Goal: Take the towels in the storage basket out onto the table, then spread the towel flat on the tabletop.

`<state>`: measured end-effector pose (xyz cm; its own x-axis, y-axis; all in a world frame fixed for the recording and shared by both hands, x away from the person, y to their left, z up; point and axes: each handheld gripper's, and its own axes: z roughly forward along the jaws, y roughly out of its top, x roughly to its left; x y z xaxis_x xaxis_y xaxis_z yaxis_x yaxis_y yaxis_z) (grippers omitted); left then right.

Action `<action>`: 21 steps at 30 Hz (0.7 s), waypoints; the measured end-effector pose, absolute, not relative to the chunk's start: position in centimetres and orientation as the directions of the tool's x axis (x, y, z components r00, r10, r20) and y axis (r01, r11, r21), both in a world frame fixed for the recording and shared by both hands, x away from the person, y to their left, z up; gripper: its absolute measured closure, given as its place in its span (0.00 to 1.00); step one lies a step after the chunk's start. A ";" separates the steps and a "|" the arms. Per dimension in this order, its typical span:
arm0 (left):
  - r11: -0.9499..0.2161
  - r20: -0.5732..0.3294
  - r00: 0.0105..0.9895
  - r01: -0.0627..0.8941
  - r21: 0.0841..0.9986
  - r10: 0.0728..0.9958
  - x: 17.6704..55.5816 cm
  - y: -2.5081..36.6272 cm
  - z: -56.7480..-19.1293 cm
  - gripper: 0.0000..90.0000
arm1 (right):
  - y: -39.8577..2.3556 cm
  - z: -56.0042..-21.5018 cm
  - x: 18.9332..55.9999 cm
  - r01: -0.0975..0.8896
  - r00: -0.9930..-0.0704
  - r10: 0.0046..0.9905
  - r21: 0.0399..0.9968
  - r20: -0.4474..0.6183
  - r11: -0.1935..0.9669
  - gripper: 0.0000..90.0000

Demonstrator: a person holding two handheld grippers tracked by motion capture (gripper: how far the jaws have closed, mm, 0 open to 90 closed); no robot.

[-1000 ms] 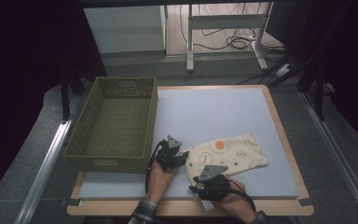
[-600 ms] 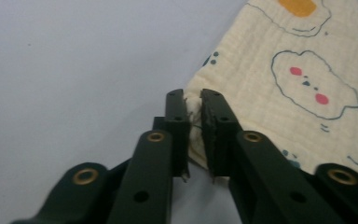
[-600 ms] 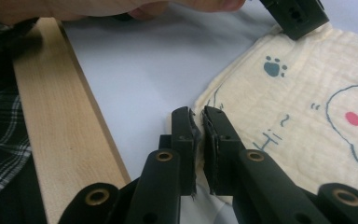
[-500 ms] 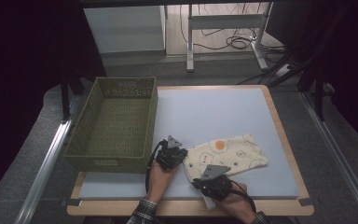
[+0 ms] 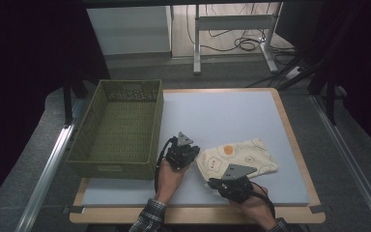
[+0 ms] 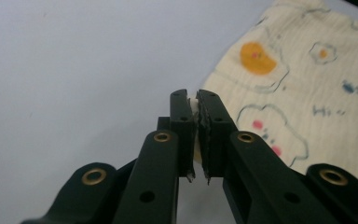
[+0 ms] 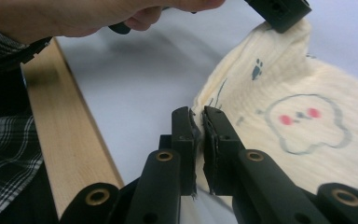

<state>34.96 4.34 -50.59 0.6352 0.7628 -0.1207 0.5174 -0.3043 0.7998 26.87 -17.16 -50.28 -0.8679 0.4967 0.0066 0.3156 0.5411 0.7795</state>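
Observation:
A cream cloth (image 5: 239, 157) printed with eggs and small cartoon faces lies at the front right of the pale blue mat. My left gripper (image 5: 193, 155) is at its left corner, jaws shut on the cloth's edge (image 6: 195, 100) after closing within the last second. My right gripper (image 5: 213, 182) is at the near left edge, likewise just closed and shut on the cloth (image 7: 270, 116). In the right gripper view the cloth's corner rises to the left gripper (image 7: 279, 11) at the top. Both held corners are lifted a little off the mat.
A green woven basket (image 5: 121, 164) stands at the left of the mat, close to my left hand. The table's wooden rim (image 5: 198, 215) runs along the front edge. A plaid sleeve (image 7: 4, 149) shows beside the rim in the right gripper view.
Both grippers have closed on the cloth's left edge and risen slightly. The cloth's left side has lifted with them.

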 end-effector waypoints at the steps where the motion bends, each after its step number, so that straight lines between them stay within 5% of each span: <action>1: -0.305 -0.122 0.640 0.515 0.801 0.759 35.1 4.1 -50.3 0.95 | -17.5 -50.1 26.9 0.317 -0.864 0.503 0.783 0.007 0.534 0.93; 21: -0.347 -0.076 0.700 0.442 0.827 0.710 37.7 -1.2 -49.1 0.95 | -23.5 -48.9 28.4 0.382 -0.772 0.635 0.802 0.004 0.460 0.93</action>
